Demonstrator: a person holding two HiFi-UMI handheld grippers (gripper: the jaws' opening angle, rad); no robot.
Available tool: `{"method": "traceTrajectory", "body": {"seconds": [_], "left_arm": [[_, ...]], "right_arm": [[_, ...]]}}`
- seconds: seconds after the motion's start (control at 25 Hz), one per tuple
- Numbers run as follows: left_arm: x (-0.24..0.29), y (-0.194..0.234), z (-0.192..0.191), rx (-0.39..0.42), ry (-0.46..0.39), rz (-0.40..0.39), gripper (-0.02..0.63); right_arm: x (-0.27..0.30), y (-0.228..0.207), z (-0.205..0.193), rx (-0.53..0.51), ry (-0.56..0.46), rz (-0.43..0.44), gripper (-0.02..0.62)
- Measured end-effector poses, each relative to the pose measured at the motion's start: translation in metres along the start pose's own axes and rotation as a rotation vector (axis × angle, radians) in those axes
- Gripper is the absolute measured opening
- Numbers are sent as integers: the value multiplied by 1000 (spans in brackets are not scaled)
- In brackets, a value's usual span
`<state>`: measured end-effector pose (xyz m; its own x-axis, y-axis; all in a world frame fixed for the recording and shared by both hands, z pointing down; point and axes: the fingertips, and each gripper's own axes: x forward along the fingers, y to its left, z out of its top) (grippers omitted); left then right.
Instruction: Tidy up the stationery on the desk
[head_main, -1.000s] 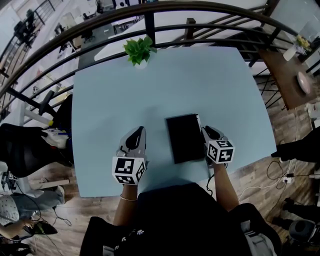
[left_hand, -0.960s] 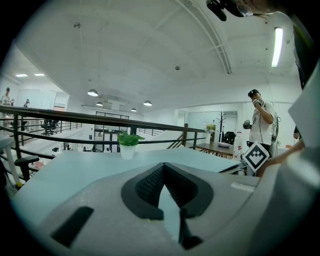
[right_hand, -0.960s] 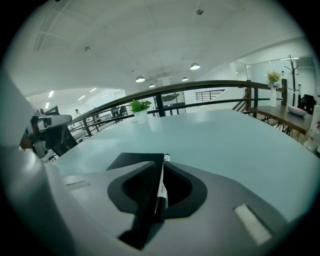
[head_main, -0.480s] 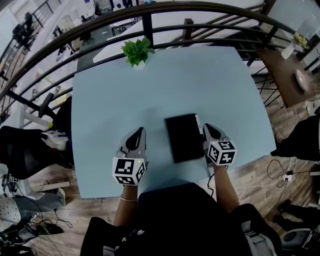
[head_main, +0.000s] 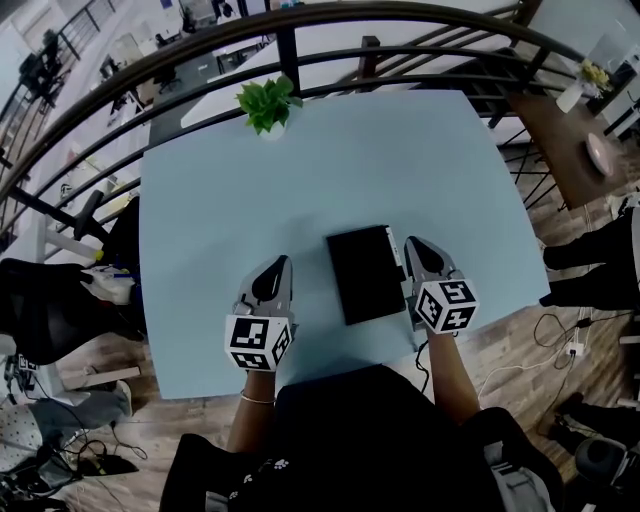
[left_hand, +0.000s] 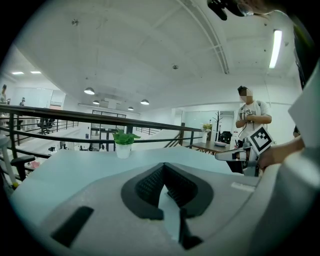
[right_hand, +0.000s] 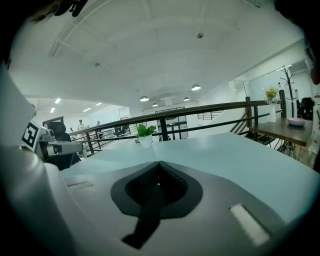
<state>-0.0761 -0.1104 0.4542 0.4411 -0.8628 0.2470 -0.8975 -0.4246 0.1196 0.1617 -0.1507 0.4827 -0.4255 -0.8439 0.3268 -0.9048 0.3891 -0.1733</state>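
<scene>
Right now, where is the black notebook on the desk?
In the head view, the black notebook lies flat on the blue desk, right of centre near its front edge, just left of the right gripper.

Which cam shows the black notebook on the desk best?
Head view: the black notebook lies flat and whole on the desk, seen from above. The left gripper view and the right gripper view show none of it, only the far desk top and the potted plant.
</scene>
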Motion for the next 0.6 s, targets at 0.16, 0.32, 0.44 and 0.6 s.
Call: {"method": "traceTrajectory", "body": {"seconds": [0.16, 0.32, 0.44, 0.6], "left_arm": [[1, -2, 0, -1, 3, -2, -8], [1, -4, 1, -2, 3, 0, -8], [1, -4, 0, -5, 3, 4, -8], [3, -4, -1, -9, 7, 6, -8]], "right_arm": [[-5, 8, 15, -6, -37, 22, 11], [-9, 14, 28, -9, -66, 38, 11], [-8, 16, 32, -9, -77, 45, 11], [-9, 15, 37, -4, -86, 47, 11]]}}
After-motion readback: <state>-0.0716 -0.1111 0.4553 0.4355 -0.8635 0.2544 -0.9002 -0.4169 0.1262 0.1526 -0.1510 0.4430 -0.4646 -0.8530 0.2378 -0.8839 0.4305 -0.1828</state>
